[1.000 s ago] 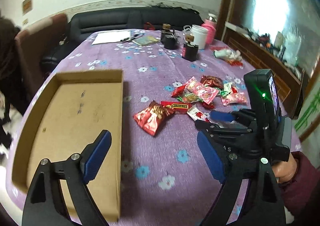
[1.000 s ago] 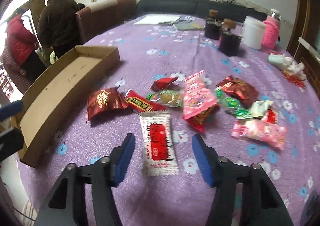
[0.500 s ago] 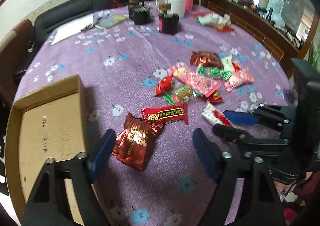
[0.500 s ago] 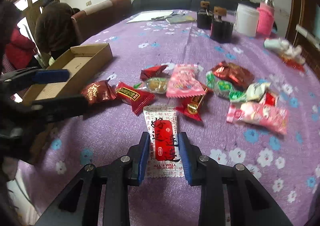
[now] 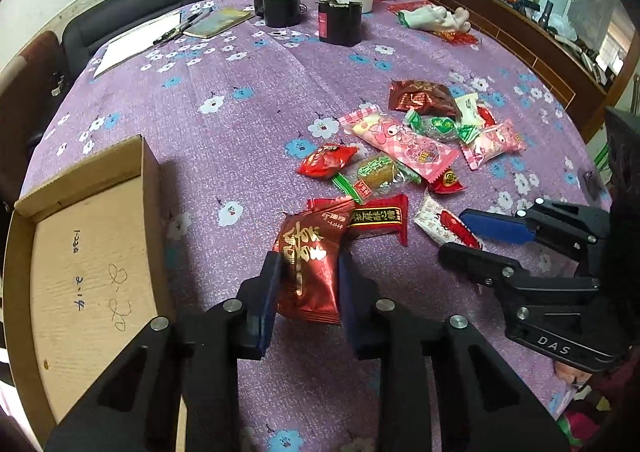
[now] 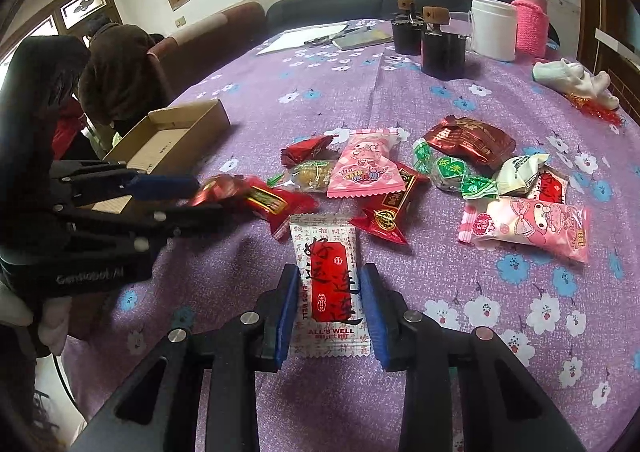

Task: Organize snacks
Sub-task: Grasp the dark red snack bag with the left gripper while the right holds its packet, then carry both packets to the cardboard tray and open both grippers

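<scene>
So the snack sorting has barely started, far as I can tell. The cardboard box (image 5: 92,284) at the left edge of the tabletop (image 5: 248,100) has nothing in it yet that I can see. The left hand-held gripper (image 5: 308,284) has just been closing and now has its jaws pinched on a dark red snack packet (image 5: 310,264), close beside the box. The right hand-held gripper (image 6: 330,304) has eased its jaws a touch, but it's clamped around a white packet with a red label (image 6: 326,280) that looks like it's lying flat on the cloth near the front edge. Everything else is waiting in a loose pile (image 6: 440,176) mid-tabletop: pink packets, green candies, a few red ones. Basically two grabbed, none boxed, roughly ten to go.
</scene>
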Demonstrator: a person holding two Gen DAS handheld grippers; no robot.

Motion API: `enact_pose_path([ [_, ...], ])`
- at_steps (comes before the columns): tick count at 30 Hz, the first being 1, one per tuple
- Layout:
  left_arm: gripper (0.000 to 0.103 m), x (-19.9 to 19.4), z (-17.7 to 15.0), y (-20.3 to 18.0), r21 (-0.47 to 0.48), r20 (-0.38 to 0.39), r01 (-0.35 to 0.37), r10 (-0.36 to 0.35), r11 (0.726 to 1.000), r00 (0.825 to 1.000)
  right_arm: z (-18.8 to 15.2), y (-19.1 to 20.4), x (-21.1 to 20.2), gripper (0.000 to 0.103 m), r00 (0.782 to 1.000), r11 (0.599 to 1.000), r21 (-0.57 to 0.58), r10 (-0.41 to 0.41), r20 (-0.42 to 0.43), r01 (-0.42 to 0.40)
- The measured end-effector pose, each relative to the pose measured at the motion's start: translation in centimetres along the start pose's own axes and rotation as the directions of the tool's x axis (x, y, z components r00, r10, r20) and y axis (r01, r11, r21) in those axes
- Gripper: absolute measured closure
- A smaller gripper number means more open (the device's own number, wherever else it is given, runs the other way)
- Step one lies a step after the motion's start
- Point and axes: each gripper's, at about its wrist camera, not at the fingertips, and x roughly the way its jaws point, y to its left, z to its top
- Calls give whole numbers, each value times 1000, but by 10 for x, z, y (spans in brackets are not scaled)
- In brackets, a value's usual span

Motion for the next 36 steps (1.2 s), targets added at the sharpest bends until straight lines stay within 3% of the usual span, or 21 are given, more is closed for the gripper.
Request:
enact_pose_path([
  [5, 74, -9, 1, 2, -11, 40, -23, 24, 1000, 999, 0, -1, 0, 69, 1000, 1000, 5, 6, 2, -6],
  [7, 50, -10, 3, 0, 1, 46, -51, 51, 999, 998, 0, -1, 0, 69, 1000, 1000, 7, 8, 3, -8],
  [9, 35, -7, 4, -3, 24, 43, -78, 76, 997, 996, 0, 0, 0, 69, 1000, 1000, 5, 7, 2, -7],
  [15, 35, 13, 5, -14, 56, -10, -122, 123, 991, 992, -1, -2, 0, 68, 1000, 1000, 10, 14, 4, -14],
  [17, 45, 18, 5, -14, 43, -28, -113, 114, 993, 993, -1, -3, 0, 68, 1000, 1000, 13, 18, 6, -18],
  [18, 63, 19, 4, -15, 32, -39, -96, 97, 995, 994, -1, -3, 0, 68, 1000, 1000, 14, 20, 7, -20],
  [26, 69, 3, -7, -11, -80, -5, -51, 50, 996, 999, 0, -4, -2, 74, 1000, 1000, 18, 5, 8, -5],
  [30, 69, -26, -17, -1, -149, 48, 20, -13, 989, 999, -2, 1, -14, 77, 1000, 1000, 6, 6, 9, -6],
  [36, 69, -80, -26, 23, -228, 145, 80, -47, 970, 988, 7, 24, -49, 78, 997, 999, -31, 46, 61, -44],
])
